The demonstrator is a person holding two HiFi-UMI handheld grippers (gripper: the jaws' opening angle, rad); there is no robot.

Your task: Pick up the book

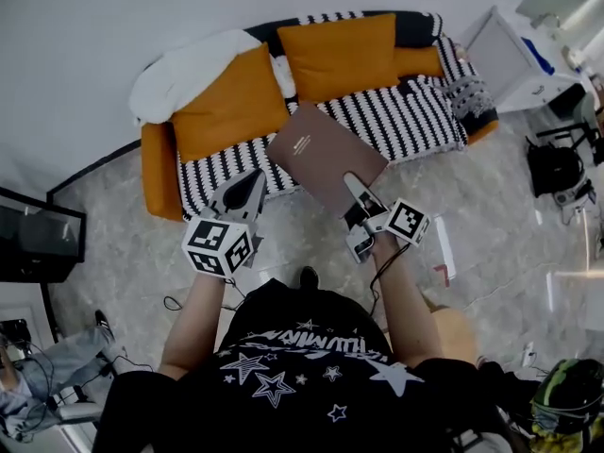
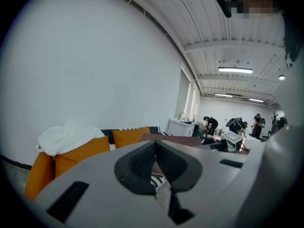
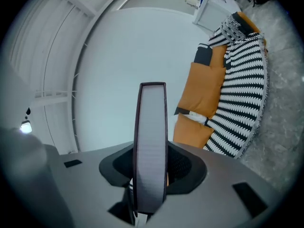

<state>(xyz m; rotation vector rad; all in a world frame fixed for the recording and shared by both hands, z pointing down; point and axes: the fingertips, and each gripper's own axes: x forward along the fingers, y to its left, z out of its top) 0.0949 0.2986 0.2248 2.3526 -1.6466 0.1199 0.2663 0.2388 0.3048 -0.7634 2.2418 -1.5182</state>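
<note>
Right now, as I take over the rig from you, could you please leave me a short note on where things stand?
Left gripper: shut, with nothing between its jaws, held in front of the sofa.
Right gripper: shut on the book, gripping it by one edge.
Book: in the air, clear of the sofa, tilted, with its cover facing up.
Done: the book is picked up.
Left: nothing for the pick-up itself; just keep the grip firm, since only one gripper carries it.
</note>
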